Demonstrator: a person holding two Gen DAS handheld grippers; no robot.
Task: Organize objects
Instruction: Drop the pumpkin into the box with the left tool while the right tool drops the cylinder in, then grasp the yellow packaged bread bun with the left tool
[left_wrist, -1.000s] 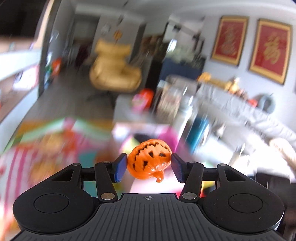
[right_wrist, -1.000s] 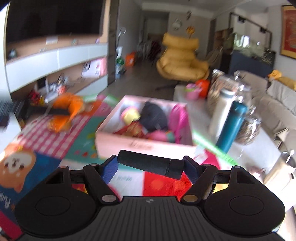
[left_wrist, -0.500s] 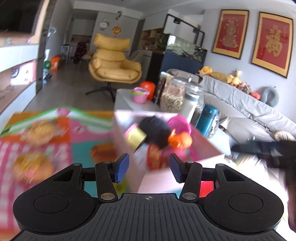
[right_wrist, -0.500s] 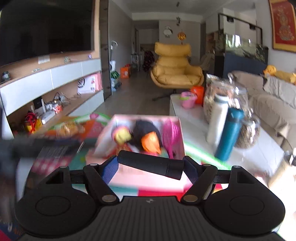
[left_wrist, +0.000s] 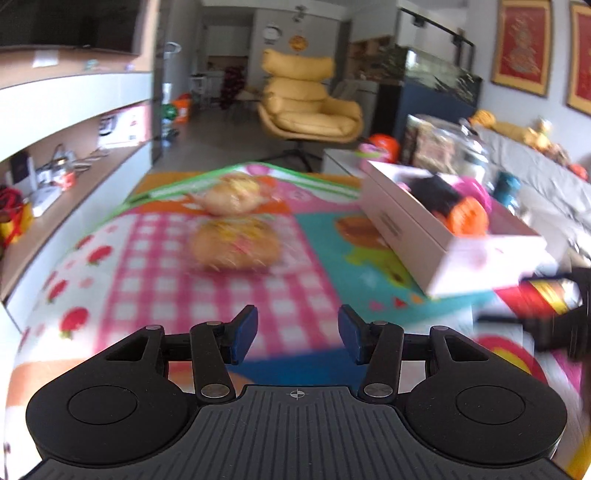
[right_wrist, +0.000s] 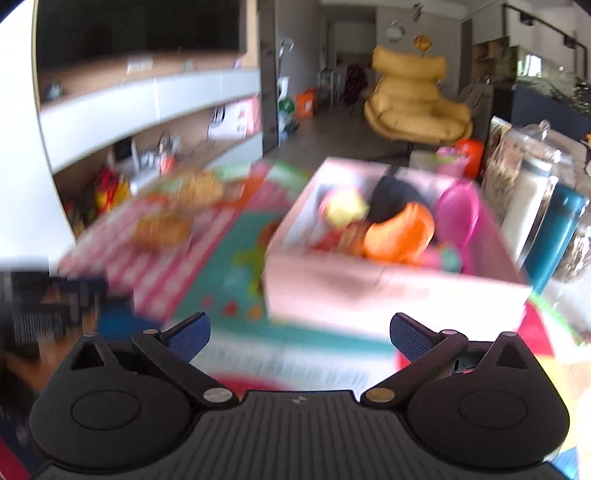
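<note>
My left gripper (left_wrist: 298, 338) is open and empty above the colourful play mat (left_wrist: 155, 266). Two wrapped buns (left_wrist: 236, 243) lie on the mat ahead of it. A pink-white box (left_wrist: 436, 251) stands to the right, with the orange pumpkin toy (left_wrist: 467, 218) and other toys inside. My right gripper (right_wrist: 299, 338) is wide open and empty in front of the same box (right_wrist: 369, 288); the pumpkin (right_wrist: 399, 232) shows inside it. The black cylinder is not in sight. Both views are blurred.
A teal bottle (right_wrist: 554, 229), a white bottle and glass jars (right_wrist: 532, 158) stand right of the box on a white table. A shelf unit (left_wrist: 74, 122) runs along the left. A yellow armchair (left_wrist: 310, 107) stands at the back.
My left gripper let go of the pumpkin, which now lies in the box, and swung left. My right gripper opened wide; the black cylinder it held is gone from its fingers.
</note>
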